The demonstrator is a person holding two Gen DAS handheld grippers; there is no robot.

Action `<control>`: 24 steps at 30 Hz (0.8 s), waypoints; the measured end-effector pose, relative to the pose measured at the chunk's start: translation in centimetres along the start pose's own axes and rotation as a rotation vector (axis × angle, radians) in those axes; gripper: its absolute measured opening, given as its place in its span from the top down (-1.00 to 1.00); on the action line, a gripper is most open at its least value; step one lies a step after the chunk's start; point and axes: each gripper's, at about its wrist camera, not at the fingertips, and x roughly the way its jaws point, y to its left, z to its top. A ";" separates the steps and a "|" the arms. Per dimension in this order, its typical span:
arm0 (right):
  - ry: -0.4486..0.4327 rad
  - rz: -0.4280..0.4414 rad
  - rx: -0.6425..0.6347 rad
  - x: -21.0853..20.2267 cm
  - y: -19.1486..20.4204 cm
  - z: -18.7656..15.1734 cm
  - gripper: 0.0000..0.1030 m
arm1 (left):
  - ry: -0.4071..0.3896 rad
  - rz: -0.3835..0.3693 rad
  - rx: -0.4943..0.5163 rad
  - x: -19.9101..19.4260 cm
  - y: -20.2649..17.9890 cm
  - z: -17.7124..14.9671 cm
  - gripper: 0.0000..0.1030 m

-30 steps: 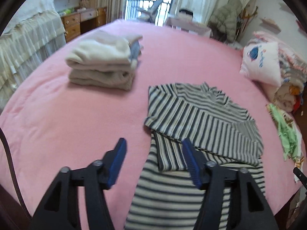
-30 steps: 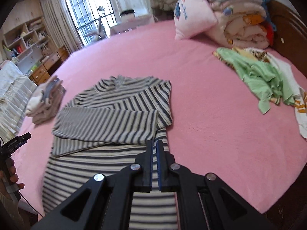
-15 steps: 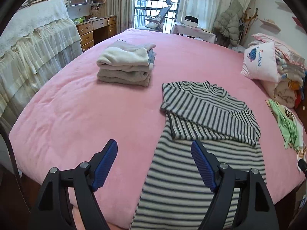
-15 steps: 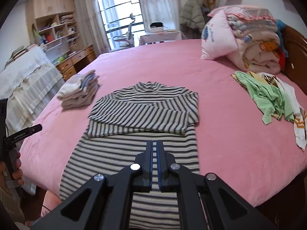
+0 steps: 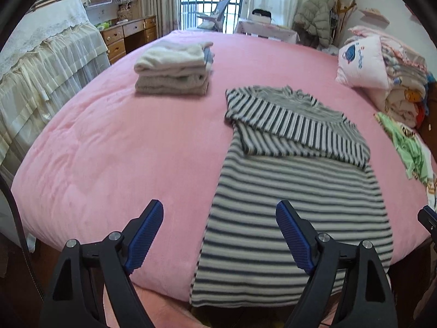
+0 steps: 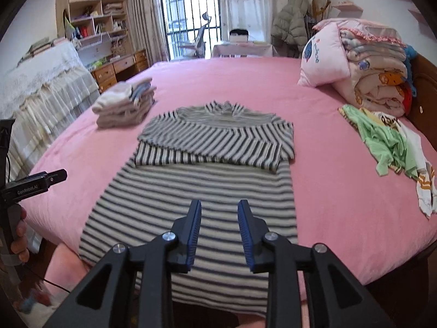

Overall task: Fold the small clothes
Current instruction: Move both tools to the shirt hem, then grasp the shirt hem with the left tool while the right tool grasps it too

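A black-and-white striped shirt (image 5: 295, 191) lies flat on the pink bed (image 5: 123, 150), both sleeves folded across its chest, its hem hanging over the near edge. It also shows in the right wrist view (image 6: 207, 180). My left gripper (image 5: 220, 232) is wide open and empty, held above the shirt's lower left edge. My right gripper (image 6: 219, 227) is partly open and empty, above the shirt's hem near the bed's front edge.
A stack of folded cream clothes (image 5: 173, 68) sits at the far left of the bed. Loose green and white clothes (image 6: 390, 147) lie at the right. A pink pillow (image 6: 325, 63) and rolled quilts (image 6: 379, 73) stand at the back right.
Both grippers have pulled back toward the bed's near edge and risen. My right gripper has opened from shut. The shirt lies unmoved.
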 end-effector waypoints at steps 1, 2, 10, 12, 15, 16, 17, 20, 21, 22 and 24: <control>0.012 -0.004 0.000 0.3 0.0 -0.4 0.46 | 0.011 0.000 0.001 0.4 0.3 -0.5 -0.62; 0.025 -0.009 0.001 0.7 -0.1 -0.8 0.46 | 0.026 -0.002 -0.001 0.9 0.7 -1.0 -0.62; 0.099 -0.053 0.005 3.0 -2.2 -3.6 0.46 | 0.158 -0.035 -0.009 5.3 3.5 -4.6 -0.62; 0.115 -0.053 0.013 3.5 -3.2 -4.3 0.46 | 0.198 -0.038 -0.003 6.4 3.9 -5.5 -0.62; 0.141 -0.046 0.031 4.2 -4.6 -5.3 0.46 | 0.260 -0.061 0.001 7.8 4.5 -7.0 -0.62; 0.155 -0.042 0.041 4.4 -5.3 -5.7 0.46 | 0.276 -0.072 0.001 8.2 4.7 -7.4 -0.62; 0.162 -0.037 0.047 4.5 -5.7 -6.0 0.46 | 0.291 -0.084 0.004 8.5 4.8 -7.7 -0.62; 0.193 -0.020 0.063 4.7 -7.2 -7.1 0.46 | 0.317 -0.102 0.004 9.0 5.2 -8.8 -0.62; 0.206 -0.012 0.069 4.7 -7.8 -7.6 0.46 | 0.326 -0.111 0.002 9.2 5.4 -9.0 -0.62; 0.213 -0.009 0.072 4.8 -8.1 -7.9 0.46 | 0.336 -0.121 0.001 9.4 5.5 -9.3 -0.62; 0.240 -0.001 0.086 5.1 -9.1 -8.8 0.45 | 0.359 -0.131 0.009 9.8 5.7 -9.9 -0.62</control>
